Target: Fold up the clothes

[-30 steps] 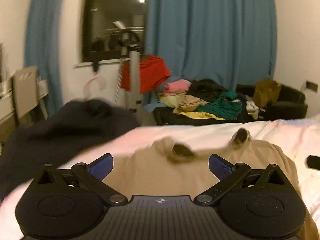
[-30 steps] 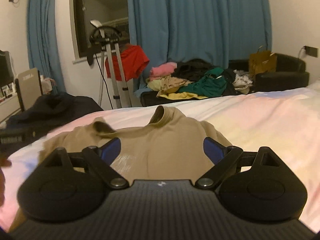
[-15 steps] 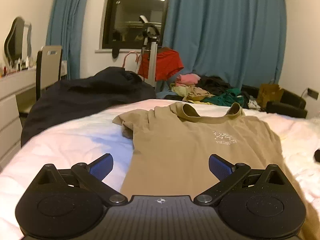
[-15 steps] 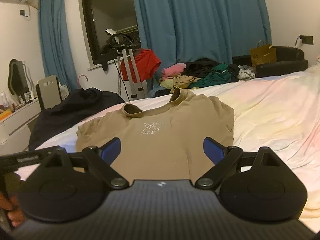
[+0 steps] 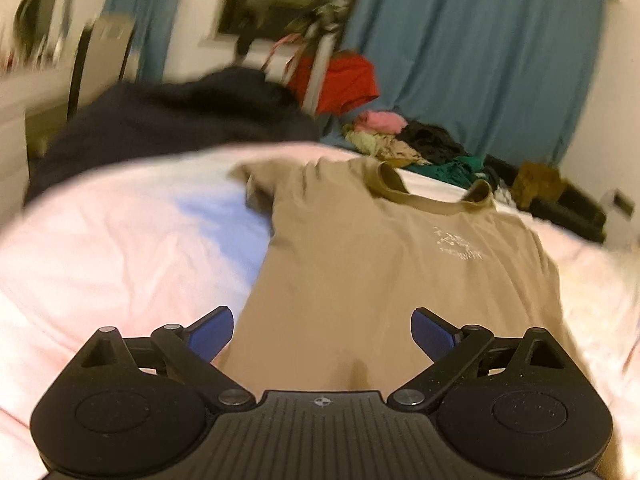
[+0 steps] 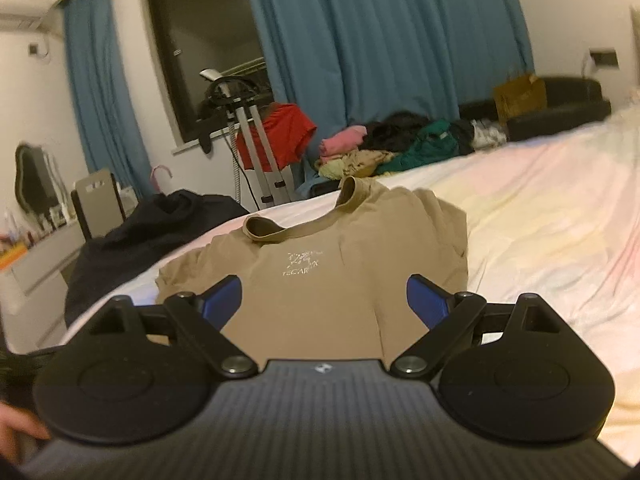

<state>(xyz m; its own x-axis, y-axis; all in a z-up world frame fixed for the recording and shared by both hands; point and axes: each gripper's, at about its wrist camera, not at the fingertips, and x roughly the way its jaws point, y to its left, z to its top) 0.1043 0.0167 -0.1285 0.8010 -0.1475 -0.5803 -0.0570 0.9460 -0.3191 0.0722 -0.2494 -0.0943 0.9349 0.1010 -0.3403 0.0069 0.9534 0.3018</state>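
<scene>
**Tan T-shirt lies flat ahead of both tongs, collar pointing away**

The tan T-shirt [image 5: 384, 264] is spread face-up on the bed [image 5: 120, 248], its printed logo showing and its long axis running straight away from the person: hem nearest, collar [image 6: 304, 228] at the far end. Both tongs are released, fingers spread wide, and neither grips anything.

The left tongs [image 5: 322, 330] hover over the hem end, their left finger about level with the shirt's left edge, so the shirt's left side and the crumpled left sleeve [image 5: 256, 188] fall to this hand. The right tongs [image 6: 324, 298] look up the middle of the shirt, with the right sleeve [image 6: 444, 220] ahead and to their right; that side looks already turned in a little, though the blur makes this uncertain.

Judging from the layout, the next move is a lengthwise fold, each hand taking its own side at shoulder or hem.

Room is generous on the right, where bare sheet stretches well beyond the shirt. On the left there is open sheet too, but a dark garment [image 6: 152, 232] heaps at the bed's far left edge, near the left sleeve. The far edge of the bed lies just past the collar, so a pull toward the person is safer than a push away.
</scene>
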